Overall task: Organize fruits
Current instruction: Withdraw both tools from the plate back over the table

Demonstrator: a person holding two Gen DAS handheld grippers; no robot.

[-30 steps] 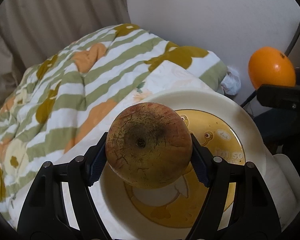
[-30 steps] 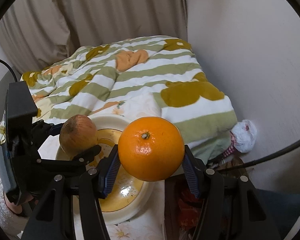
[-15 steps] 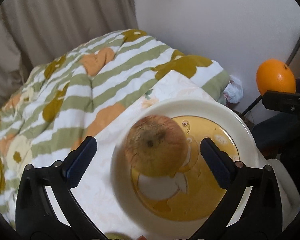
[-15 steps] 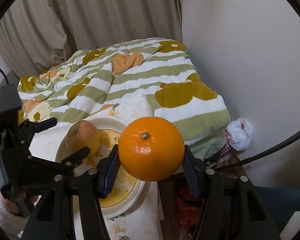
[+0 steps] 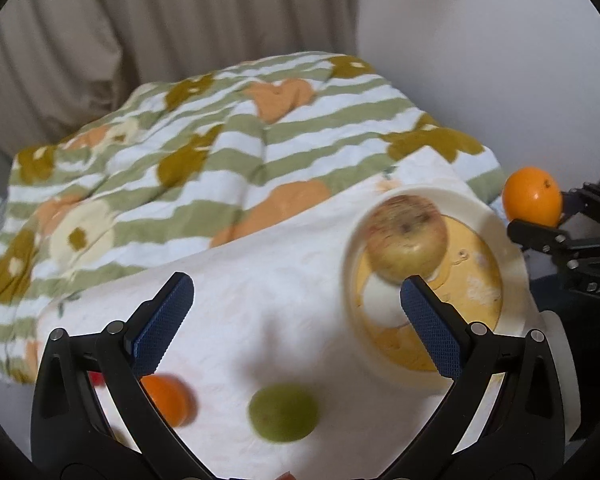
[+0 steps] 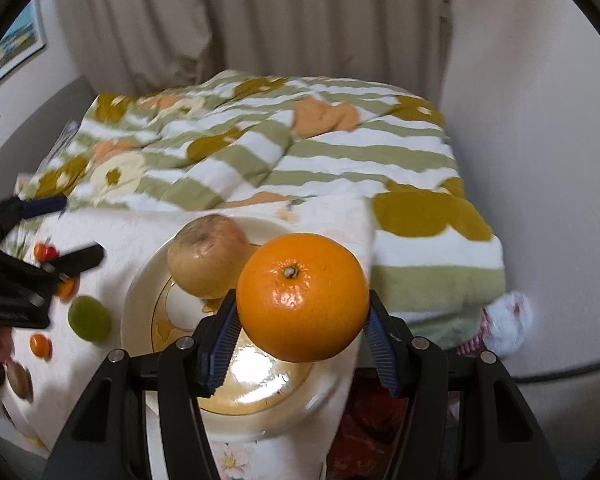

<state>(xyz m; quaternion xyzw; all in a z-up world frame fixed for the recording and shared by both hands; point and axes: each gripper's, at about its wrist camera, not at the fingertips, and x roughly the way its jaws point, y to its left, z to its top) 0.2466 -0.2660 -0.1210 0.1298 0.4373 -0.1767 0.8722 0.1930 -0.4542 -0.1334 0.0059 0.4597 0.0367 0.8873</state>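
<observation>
blue ribbed pads of the right claw [image 6: 302,334] are clenched on an orange [image 6: 302,297], held in the air with its green stem scar facing the camera; it is round, with no long axis to speak of. just beyond and below it lies a cream plate [image 6: 140,300] with a yellow picture centre, and an apple [image 6: 209,256] sits on the plate's far left part, its dark dimple turned up toward the camera. the plate rests near the right edge of the white-clothed counter [image 6: 112,232].

the left claw [image 5: 296,304] is spread wide and grasping nothing, over bare cloth left of the plate [image 5: 512,252]; its right pad overlaps the plate's near left rim in the view. the apple [image 5: 406,236] is blurred there. toward the counter's near edge lie a green fruit [image 5: 283,412] and a small orange fruit [image 5: 168,400], apart from each other. open cloth stretches between them and the plate. beyond the counter's far edge a striped quilt [image 5: 220,152] is heaped, and curtains [image 6: 300,20] hang behind.
</observation>
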